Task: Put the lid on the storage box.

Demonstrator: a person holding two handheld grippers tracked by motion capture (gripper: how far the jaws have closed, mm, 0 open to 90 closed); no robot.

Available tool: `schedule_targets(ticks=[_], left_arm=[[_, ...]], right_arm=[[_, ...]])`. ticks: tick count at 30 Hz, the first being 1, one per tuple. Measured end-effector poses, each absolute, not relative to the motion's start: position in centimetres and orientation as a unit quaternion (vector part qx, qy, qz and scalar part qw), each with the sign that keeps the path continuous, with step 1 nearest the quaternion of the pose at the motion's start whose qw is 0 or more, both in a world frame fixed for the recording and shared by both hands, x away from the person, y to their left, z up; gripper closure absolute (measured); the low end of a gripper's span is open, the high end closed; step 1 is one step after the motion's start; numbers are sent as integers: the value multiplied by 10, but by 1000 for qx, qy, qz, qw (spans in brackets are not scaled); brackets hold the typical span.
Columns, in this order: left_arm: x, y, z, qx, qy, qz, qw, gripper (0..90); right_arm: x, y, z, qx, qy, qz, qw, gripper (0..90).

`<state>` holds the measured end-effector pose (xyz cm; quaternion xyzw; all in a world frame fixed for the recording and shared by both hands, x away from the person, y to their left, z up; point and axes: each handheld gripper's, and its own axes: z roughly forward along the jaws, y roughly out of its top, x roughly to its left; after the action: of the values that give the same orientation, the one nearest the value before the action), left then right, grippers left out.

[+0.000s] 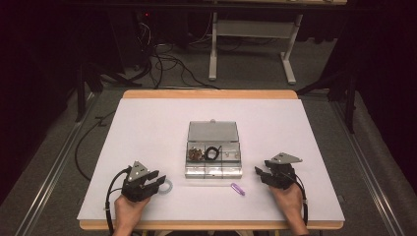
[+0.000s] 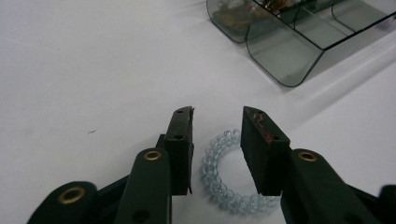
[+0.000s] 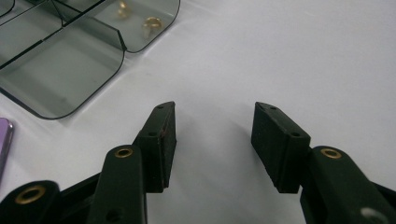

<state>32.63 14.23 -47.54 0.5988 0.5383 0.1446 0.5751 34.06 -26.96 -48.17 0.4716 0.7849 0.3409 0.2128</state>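
Left jaws apart around clear coil ring point(image 2: 223, 173) | right jaws apart | box point(image 1: 214, 169): black coil point(image 1: 213, 153), trinkets point(image 1: 195, 154)

a white-topped table point(image 1: 147, 128) carries a clear organizer box point(image 1: 214, 169), coiled hair tie point(image 1: 167, 186) and purple clip point(image 1: 238, 189).

A white sheet point(image 1: 147, 128) covered the wooden worktop point(image 1: 211, 93). Near its middle stood a smoky clear plastic organiser box point(image 1: 213, 169) with its lid point(image 1: 213, 131) thrown open toward the far edge. One compartment held a black coiled cord point(image 1: 213, 153), the one beside it a brownish jumble point(image 1: 196, 154); two gold rings point(image 3: 152, 24) lay in another. A small purple clip point(image 1: 237, 189) lay on the sheet just in front of the box. Beyond the worktop, black cables point(image 1: 167, 64) trailed over grey carpet near a white desk frame point(image 1: 251, 37).
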Motion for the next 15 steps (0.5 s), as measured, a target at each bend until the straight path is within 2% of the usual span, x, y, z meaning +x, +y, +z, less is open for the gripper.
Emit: schedule_targets(ticks=[15], left_arm=[[326,142,-490,615,542,156,551,735]], right_arm=[[341,-270,-482,473,784,340,214,500]])
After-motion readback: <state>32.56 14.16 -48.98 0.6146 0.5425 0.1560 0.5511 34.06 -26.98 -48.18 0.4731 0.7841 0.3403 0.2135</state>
